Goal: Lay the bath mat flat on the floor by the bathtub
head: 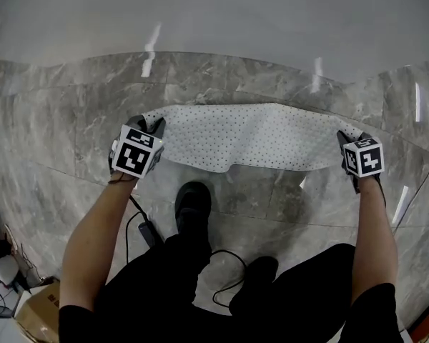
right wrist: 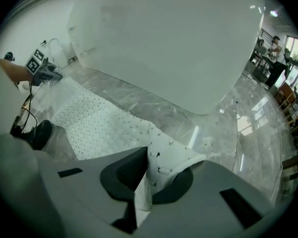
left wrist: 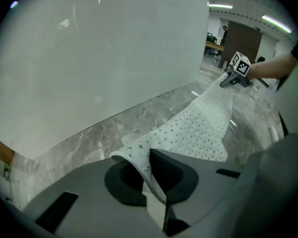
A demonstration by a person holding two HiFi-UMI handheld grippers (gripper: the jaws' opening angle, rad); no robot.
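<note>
The only containers in sight are the white, curved-walled bathtub (head: 200,20) along the top of the head view, whose inside is not shown, and a brown cardboard box (head: 36,313) at the lower left, whose contents cannot be made out.

The white, hole-dotted rubber bath mat (head: 250,138) hangs stretched between the two tools over the grey marble floor (head: 71,141), just in front of the tub's wall. The left gripper (head: 151,128) is clamped on the mat's left end, with a fold of the edge pinched between its dark pads. The right gripper (head: 343,140) is closed on the opposite end, where a bunched corner sticks up between its jaws. Both tools point steeply downward.

The mat's long axis runs from left to right across the head view, parallel to the tub's side. Its near edge sags lower in the middle; whether it touches the floor cannot be told.

The person's black shoes (head: 193,206) stand just behind the mat, beside a black cable (head: 139,224).
</note>
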